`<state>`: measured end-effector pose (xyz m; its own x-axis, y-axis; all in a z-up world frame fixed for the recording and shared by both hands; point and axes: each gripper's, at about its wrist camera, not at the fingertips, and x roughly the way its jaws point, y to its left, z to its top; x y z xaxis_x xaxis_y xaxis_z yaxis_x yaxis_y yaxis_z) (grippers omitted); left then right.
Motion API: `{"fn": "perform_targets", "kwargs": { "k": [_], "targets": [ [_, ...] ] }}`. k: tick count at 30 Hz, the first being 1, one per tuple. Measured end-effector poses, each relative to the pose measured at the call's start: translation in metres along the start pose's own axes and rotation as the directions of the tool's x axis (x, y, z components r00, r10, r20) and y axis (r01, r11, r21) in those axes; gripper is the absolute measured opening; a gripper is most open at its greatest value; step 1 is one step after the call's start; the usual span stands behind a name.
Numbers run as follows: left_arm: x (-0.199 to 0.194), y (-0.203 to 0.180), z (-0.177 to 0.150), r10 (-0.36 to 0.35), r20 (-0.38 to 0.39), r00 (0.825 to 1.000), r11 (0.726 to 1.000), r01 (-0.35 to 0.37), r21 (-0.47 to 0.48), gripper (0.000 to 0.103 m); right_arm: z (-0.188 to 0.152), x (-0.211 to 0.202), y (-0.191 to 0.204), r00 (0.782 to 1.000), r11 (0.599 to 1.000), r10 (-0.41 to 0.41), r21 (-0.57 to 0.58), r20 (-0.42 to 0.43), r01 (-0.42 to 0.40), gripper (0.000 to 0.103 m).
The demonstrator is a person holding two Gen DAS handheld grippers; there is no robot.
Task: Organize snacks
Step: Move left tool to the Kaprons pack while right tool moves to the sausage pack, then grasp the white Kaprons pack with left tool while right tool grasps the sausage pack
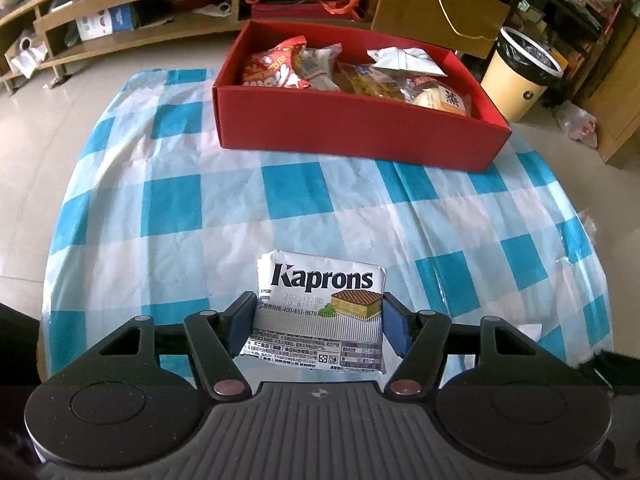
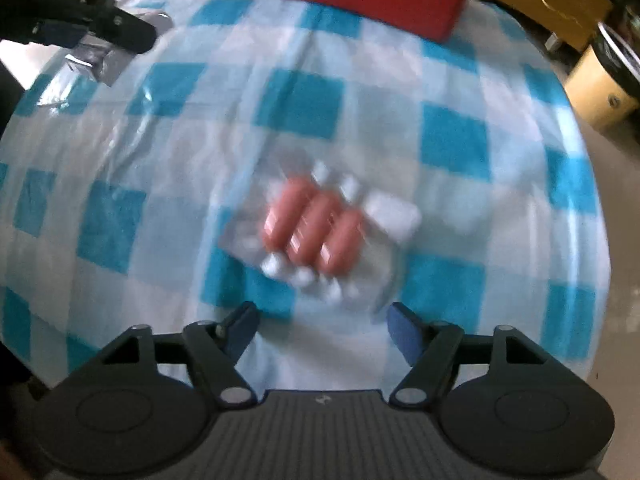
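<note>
my left claw (image 1: 318,322) pinches the kaprons wafer pack (image 1: 320,308), well short of the red box (image 1: 356,136); next, carry it in. my right claw (image 2: 320,330) is spread just before the sausage pack (image 2: 320,228).

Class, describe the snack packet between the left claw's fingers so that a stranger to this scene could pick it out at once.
Start at the red box on the blue-checked tablecloth, then come to the near edge. There the left claw grips a flat silver-white packet, the only snack printed "Kaprons" with a layered wafer picture.
</note>
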<state>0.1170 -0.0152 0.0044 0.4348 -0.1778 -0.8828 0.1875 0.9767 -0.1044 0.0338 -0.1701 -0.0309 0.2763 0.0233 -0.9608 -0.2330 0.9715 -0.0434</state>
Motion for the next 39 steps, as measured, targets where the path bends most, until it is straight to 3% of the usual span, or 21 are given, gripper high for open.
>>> {"fn": "perform_targets", "kwargs": {
  "k": [3,8,11,16,19,24,26,29,32,35,37,39],
  "targets": [
    [0.001,0.002,0.002,-0.005,0.000,1.000,1.000,0.005,-0.011,0.072,0.023,-0.001,0.003,0.996,1.000,-0.021,0.011,0.087,0.020,0.068],
    [0.003,0.004,0.002,-0.016,-0.012,1.000,1.000,0.016,-0.012,0.072,0.048,-0.006,-0.003,0.988,0.998,-0.008,0.064,0.156,-0.002,0.068],
    [0.004,0.006,0.002,-0.027,-0.018,0.999,1.000,0.027,-0.007,0.073,0.050,-0.013,-0.009,0.991,0.998,0.063,0.015,0.115,-0.065,0.071],
    [0.008,0.002,0.000,-0.032,-0.035,0.999,1.000,0.032,0.001,0.073,0.061,-0.005,-0.014,0.993,0.992,0.065,-0.114,0.102,-0.053,0.073],
    [0.007,0.000,0.000,-0.042,-0.034,0.999,0.999,0.042,0.011,0.073,0.072,0.007,-0.014,0.991,0.976,0.109,-0.197,0.079,-0.091,0.074],
    [0.013,0.002,-0.001,-0.046,-0.054,0.998,0.999,0.046,0.010,0.073,0.077,0.023,-0.012,0.985,0.954,0.162,-0.263,0.058,-0.141,0.087],
    [0.016,0.002,-0.001,-0.042,-0.063,0.997,0.999,0.043,0.010,0.073,0.076,0.022,-0.010,0.986,0.952,0.156,-0.275,0.061,-0.134,0.086],
    [0.018,0.003,-0.001,-0.044,-0.070,0.997,0.999,0.044,0.007,0.073,0.072,0.021,-0.008,0.989,0.966,0.132,-0.234,0.072,-0.112,0.083],
    [0.014,0.003,-0.001,-0.048,-0.061,0.997,0.999,0.048,0.008,0.074,0.067,0.011,-0.008,0.989,0.981,0.127,-0.154,0.076,-0.115,0.071],
    [0.011,0.003,-0.001,-0.050,-0.052,0.997,0.999,0.050,0.004,0.074,0.060,0.006,-0.011,0.982,0.984,0.176,-0.015,0.071,-0.175,0.070],
    [0.009,0.004,-0.001,-0.050,-0.047,0.998,0.999,0.050,-0.003,0.074,0.055,0.003,-0.016,0.972,0.965,0.226,0.118,0.072,-0.233,0.071],
    [0.009,0.004,-0.001,-0.051,-0.048,0.998,0.999,0.051,-0.007,0.074,0.052,-0.002,-0.013,0.963,0.954,0.248,0.145,0.103,-0.261,0.066]
  ]
}}
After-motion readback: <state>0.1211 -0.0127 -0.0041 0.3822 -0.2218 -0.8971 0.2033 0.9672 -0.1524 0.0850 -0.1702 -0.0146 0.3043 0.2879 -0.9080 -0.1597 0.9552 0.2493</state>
